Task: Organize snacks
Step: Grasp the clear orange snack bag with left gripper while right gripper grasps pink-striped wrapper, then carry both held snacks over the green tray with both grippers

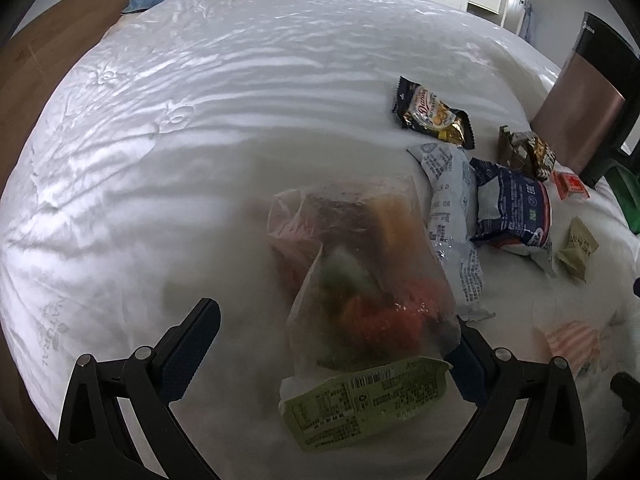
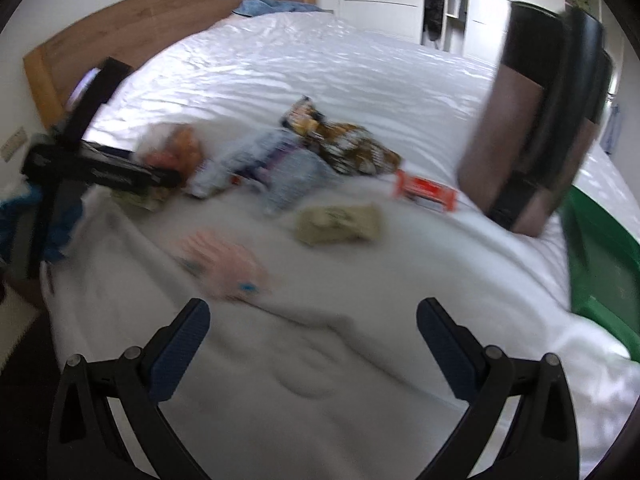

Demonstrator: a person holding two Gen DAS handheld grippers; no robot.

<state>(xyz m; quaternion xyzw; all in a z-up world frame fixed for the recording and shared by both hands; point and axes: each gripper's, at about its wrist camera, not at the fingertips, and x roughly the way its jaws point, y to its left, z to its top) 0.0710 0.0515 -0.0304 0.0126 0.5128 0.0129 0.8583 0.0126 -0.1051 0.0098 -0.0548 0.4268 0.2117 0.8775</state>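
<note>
1. Left gripper [image 1: 332,320]: jaws wide apart, gripping nothing; a clear plastic bag of mixed snacks [image 1: 360,268] lies between them on the white mattress [image 1: 160,160], its green label [image 1: 364,404] nearest the camera.
2. Right gripper [image 2: 314,316]: jaws wide apart, empty, above bare mattress.
3. Loose packets right of the bag: pale blue wrapper [image 1: 452,216], navy packet [image 1: 512,208], black-and-gold cookie packet [image 1: 434,114], small olive sachet [image 1: 578,248].
4. Copper-coloured bin [image 1: 580,120]: beside the mattress edge.

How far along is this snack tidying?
Barely started, it seems. A clear bag of snacks with a green label lies between the open jaws of the left gripper, not gripped. The right gripper is open over bare sheet. Loose packets are scattered on the bed: a dark cookie packet, a blue-and-white packet, and a small red box.
</note>
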